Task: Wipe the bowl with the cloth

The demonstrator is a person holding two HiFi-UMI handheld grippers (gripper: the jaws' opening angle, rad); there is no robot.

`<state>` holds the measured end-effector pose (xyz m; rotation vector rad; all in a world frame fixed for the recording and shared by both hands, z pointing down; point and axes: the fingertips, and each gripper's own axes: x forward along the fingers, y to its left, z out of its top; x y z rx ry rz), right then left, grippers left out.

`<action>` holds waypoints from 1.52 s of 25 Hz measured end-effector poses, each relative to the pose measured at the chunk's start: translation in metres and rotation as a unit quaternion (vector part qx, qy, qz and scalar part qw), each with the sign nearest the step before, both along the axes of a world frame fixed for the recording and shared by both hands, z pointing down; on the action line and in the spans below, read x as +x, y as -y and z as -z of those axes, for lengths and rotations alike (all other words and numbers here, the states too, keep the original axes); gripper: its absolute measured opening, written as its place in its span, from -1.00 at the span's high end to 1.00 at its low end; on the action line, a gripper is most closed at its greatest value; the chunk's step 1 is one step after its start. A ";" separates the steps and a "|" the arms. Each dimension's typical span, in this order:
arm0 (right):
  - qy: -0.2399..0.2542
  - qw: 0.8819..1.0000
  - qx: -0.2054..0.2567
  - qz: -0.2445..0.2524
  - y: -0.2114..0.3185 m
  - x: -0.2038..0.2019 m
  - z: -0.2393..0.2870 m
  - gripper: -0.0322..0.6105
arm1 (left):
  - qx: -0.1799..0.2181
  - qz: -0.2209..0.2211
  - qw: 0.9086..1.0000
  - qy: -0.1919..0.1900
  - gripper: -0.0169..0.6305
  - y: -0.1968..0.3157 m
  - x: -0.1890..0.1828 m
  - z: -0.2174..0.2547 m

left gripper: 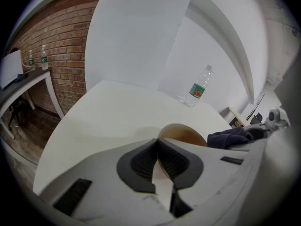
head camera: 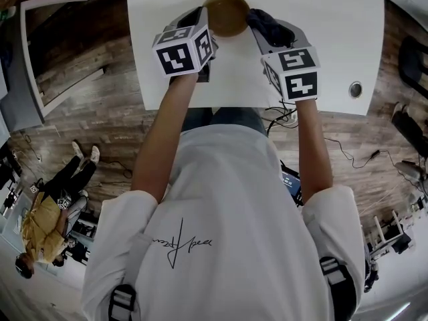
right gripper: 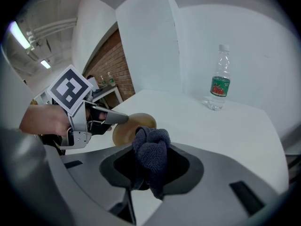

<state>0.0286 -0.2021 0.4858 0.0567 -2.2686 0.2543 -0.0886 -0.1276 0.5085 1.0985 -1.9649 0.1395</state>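
Dark cloth (right gripper: 151,149) is bunched in my right gripper's (right gripper: 149,166) pinching jaws. The wooden bowl (right gripper: 123,131) sits just left and slightly farther on the white table (right gripper: 225,131), its rim clamped by my left gripper (left gripper: 159,149). I judge wiping needs a short leftward push.

The bowl (head camera: 226,13) rests on the table (head camera: 334,45) at the person's 12 o'clock. The left gripper (head camera: 206,20) is at the bowl's 9 o'clock, with the rim between its fingers (left gripper: 141,160). The right gripper (head camera: 261,29), with the cloth (head camera: 271,24) in its fingers, is at 3 o'clock. A bottle (right gripper: 219,79) stands on the table beyond the bowl, toward 1 o'clock.
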 end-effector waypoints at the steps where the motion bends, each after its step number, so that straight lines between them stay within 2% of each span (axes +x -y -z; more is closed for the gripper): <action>1: 0.001 1.000 -0.001 -0.004 -0.001 0.001 0.000 0.52 | 0.001 0.000 1.000 0.000 0.94 0.000 0.000 0.000; 20: -0.002 0.999 -0.023 -0.043 -0.036 0.019 0.000 0.52 | 0.009 -0.005 1.000 -0.011 0.94 -0.005 0.003 -0.001; 22: -0.001 0.999 -0.025 -0.046 -0.038 0.022 0.001 0.52 | 0.006 -0.008 1.000 -0.010 0.86 -0.006 0.006 -0.002; 33: 0.007 0.997 -0.023 -0.068 -0.049 0.026 0.013 0.52 | 0.017 -0.023 1.000 0.003 0.85 -0.017 0.008 0.009; 38: 0.023 0.996 -0.043 -0.076 -0.055 0.025 0.020 0.52 | 0.032 -0.038 0.999 0.010 0.85 -0.023 0.008 0.022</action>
